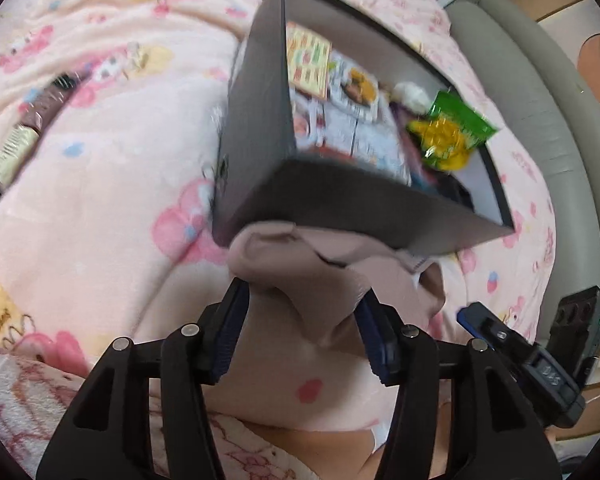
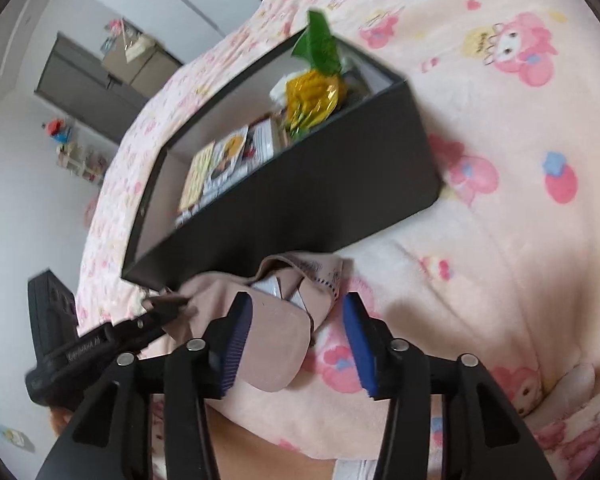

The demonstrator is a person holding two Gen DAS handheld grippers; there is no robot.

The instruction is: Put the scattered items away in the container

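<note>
Left claw gripping beige pouch below black box
Lift over near wall, centre frame; right claw open beside it

White walls, grey cabinet, pink blanket.

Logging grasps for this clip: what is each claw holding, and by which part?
Left claw grips the beige pouch by its near, bunched end. Right claw is open, holding nothing.
</note>
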